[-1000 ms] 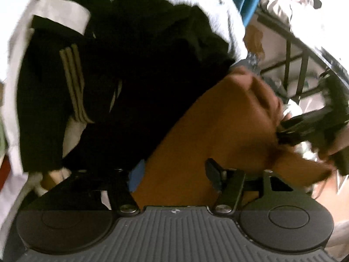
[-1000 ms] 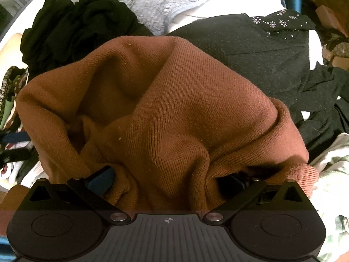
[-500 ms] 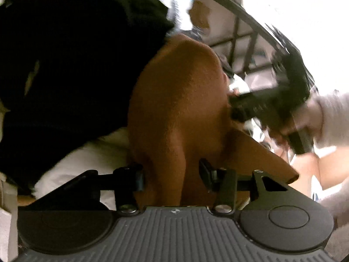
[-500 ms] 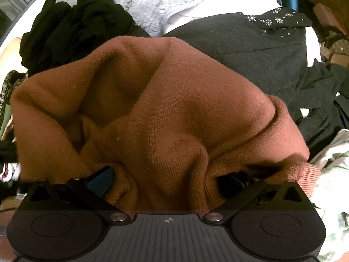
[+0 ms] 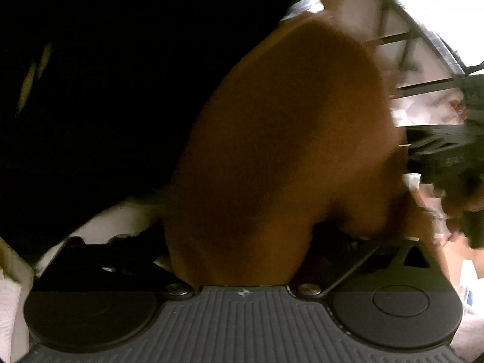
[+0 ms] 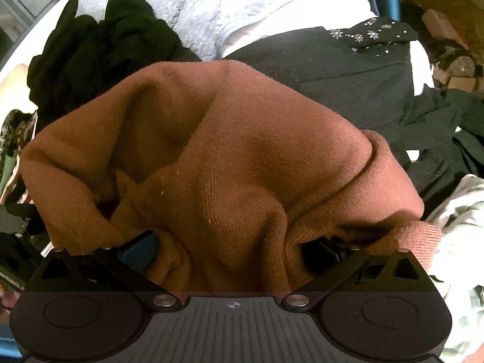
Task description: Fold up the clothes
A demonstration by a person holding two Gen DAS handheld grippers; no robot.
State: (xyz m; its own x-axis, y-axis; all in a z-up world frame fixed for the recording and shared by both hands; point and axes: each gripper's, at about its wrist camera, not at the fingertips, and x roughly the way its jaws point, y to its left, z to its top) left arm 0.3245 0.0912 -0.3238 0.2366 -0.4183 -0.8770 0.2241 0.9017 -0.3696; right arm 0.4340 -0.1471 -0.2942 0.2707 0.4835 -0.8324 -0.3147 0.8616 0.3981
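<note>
A rust-brown knit sweater (image 6: 230, 163) fills the middle of the right wrist view, bunched between the jaws of my right gripper (image 6: 233, 251), which is shut on it. The sweater (image 5: 281, 151) also fills the left wrist view, blurred, and my left gripper (image 5: 242, 251) is shut on it. The fingertips of both grippers are buried in the fabric. My right gripper also shows at the right edge of the left wrist view (image 5: 447, 163), beside the sweater.
Under and behind the sweater lies a pile of clothes: a black garment (image 6: 99, 54), a fluffy white one (image 6: 211, 9), a dark grey top with sparkles (image 6: 348, 69). A black garment (image 5: 106, 90) is at the left. A metal frame (image 5: 417, 60) stands behind.
My left gripper has swung, so the sweater now fills more of its view and the picture is blurred. The sweater has risen and shifted a little in the right wrist view.
</note>
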